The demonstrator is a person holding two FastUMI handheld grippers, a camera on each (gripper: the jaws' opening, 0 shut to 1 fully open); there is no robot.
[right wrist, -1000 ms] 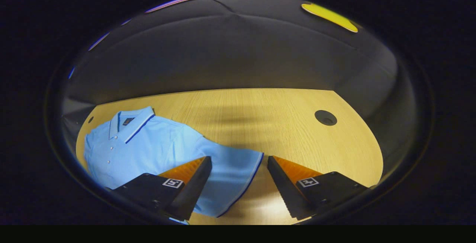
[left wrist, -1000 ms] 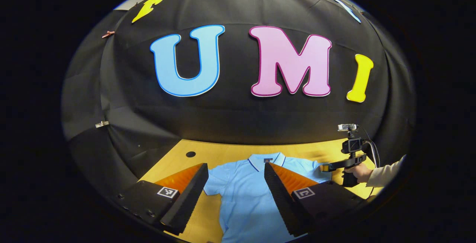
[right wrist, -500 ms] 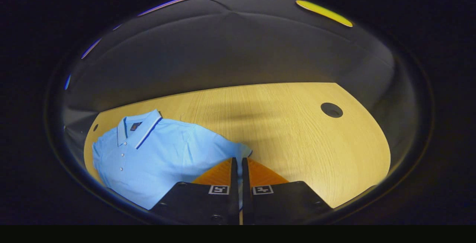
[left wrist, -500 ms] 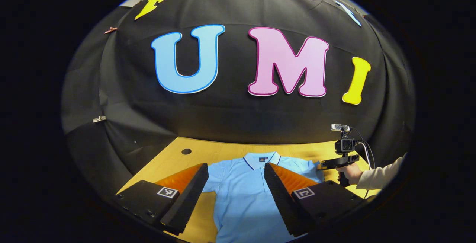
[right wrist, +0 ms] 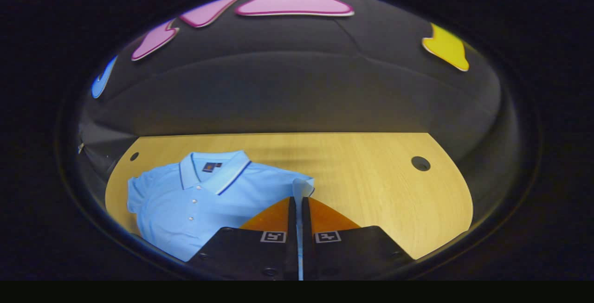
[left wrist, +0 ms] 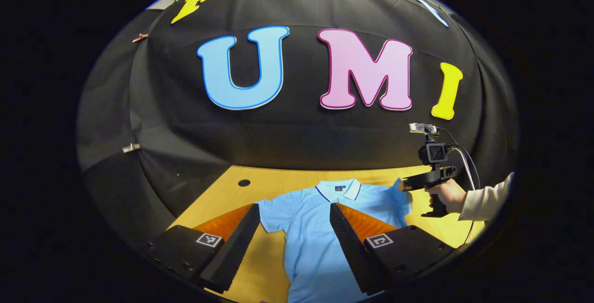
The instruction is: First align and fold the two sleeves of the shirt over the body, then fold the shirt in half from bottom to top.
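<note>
A light blue polo shirt [left wrist: 308,238] lies face up on the wooden table [left wrist: 278,184], collar [left wrist: 338,189] toward the wall. My left gripper [left wrist: 294,217] hovers open above the shirt, its fingers either side of the chest; the near sleeve [left wrist: 271,210] lies flat beside its left finger. In the left gripper view my right gripper [left wrist: 404,185], held by a hand [left wrist: 446,196], is raised off the table with the far sleeve [left wrist: 401,198] pulled up. In the right gripper view the shirt [right wrist: 195,201] spreads to the left and my right gripper [right wrist: 298,199] is shut on the sleeve's edge [right wrist: 302,186].
A light-wood table [right wrist: 371,177] runs to the black cloth wall. A round cable hole [right wrist: 420,163] sits at the right of it, another hole [left wrist: 243,183] at the far left. A cream sleeve [left wrist: 485,198] and a cable [left wrist: 466,154] trail from the right gripper.
The right gripper went from open to shut on the sleeve, then rose and drew the sleeve up. The left gripper stayed open, shifting only slightly.
</note>
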